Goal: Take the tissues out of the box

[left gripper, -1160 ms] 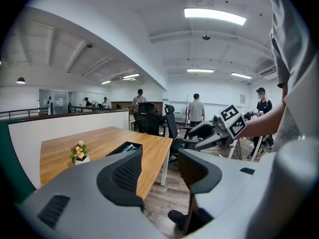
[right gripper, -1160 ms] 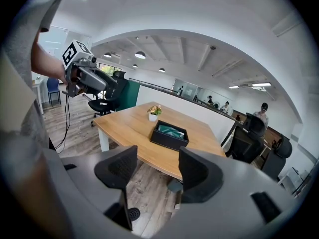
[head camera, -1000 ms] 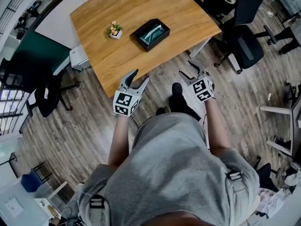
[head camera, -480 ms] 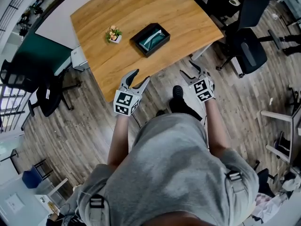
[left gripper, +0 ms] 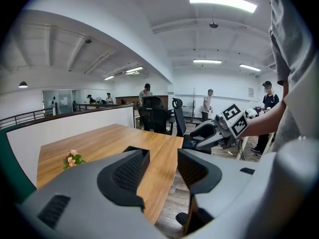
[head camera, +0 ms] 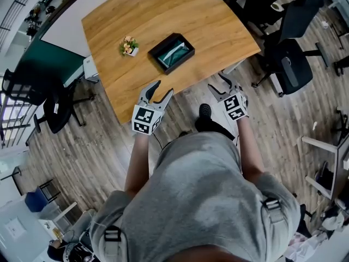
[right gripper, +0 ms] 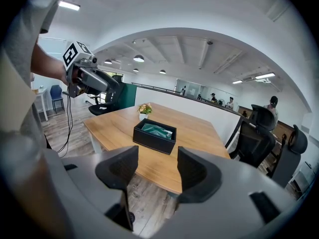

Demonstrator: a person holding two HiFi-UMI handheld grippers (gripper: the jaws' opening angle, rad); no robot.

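Observation:
A black open box [head camera: 172, 53] sits mid-table on the wooden table [head camera: 136, 15], with a green tissue pack [head camera: 175, 52] lying inside. The right gripper view shows the same box [right gripper: 154, 136] and the green pack [right gripper: 156, 130] well ahead of the jaws. My left gripper [head camera: 159, 91] is open with nothing in it, at the table's near edge; the box's corner [left gripper: 142, 154] peeks past its left jaw. My right gripper [head camera: 224, 82] is open too, over the floor just off the near right edge, short of the box.
A small flower pot [head camera: 128, 46] stands left of the box. Black office chairs [head camera: 283, 53] crowd the table's right side, and another chair [head camera: 52, 113] is at the left. Several people stand far off in the left gripper view. Wood floor lies under me.
The view has shifted slightly, so the table and box sit a little lower left in the frame. Both grippers stay open and hold their places.

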